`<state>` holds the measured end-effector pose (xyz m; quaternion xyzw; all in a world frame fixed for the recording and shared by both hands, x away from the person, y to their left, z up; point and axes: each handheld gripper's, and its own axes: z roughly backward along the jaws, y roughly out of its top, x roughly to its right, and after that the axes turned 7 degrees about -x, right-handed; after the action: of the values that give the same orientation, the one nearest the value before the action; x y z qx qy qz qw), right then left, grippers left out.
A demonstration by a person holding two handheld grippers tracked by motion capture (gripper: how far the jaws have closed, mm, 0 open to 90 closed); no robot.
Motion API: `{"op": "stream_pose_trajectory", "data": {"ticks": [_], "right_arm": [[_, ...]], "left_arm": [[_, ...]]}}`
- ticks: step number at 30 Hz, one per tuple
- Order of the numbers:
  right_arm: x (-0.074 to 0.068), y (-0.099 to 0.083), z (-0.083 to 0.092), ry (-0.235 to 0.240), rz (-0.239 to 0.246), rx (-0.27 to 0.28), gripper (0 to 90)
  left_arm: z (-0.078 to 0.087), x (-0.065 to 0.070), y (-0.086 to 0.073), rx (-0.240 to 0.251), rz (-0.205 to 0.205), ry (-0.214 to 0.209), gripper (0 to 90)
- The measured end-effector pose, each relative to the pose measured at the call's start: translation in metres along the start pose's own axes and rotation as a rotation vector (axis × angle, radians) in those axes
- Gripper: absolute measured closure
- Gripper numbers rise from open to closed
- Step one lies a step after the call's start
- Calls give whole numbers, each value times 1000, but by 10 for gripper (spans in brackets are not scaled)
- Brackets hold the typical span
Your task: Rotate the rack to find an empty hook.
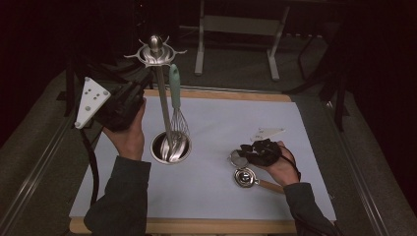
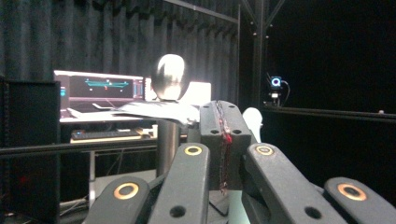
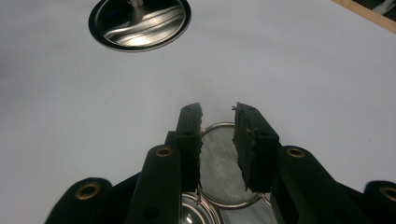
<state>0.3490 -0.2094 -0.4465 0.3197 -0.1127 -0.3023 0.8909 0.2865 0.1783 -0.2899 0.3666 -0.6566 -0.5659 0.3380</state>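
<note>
A: Strainer (image 3: 224,170), the small round mesh one, lies flat on the counter (image 1: 221,147) straight under the right claw (image 3: 218,140). In the right gripper view its wire rim shows between the two pads and a little past their tips.

B: So the claw is over it, not beside it?

A: Over it, pointing down and slightly forward. The jaws stand partly open with the mesh behind the gap; they press on nothing. I can't tell whether the pads touch the rim.

B: And the other shiny piece?

A: A metal scoop with a wooden handle (image 1: 248,178) sits just beside the strainer, on the person's side. Its handle runs out toward the right edge of the counter.

B: What about the left claw (image 2: 223,140)?

A: Shut, pads pressed together, empty as far as I can see. It is held high beside the top knob of the utensil stand (image 1: 157,73), well apart from the strainer. A whisk (image 1: 177,108) hangs from the stand.

B: So the right hand is much nearer.

A: Yes. I'd judge any grasp on the strainer falls to it, straight down onto the rim.
</note>
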Motion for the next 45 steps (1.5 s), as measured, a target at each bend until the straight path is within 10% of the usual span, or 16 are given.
{"op": "stream_pose_trajectory", "data": {"ticks": [22, 45], "right_arm": [[20, -34, 16, 32, -114, 60, 701], [23, -34, 19, 38, -120, 75, 701]], "left_arm": [[-4, -33, 8, -37, 22, 116, 900], [-19, -60, 12, -98, 45, 175, 900]]}}
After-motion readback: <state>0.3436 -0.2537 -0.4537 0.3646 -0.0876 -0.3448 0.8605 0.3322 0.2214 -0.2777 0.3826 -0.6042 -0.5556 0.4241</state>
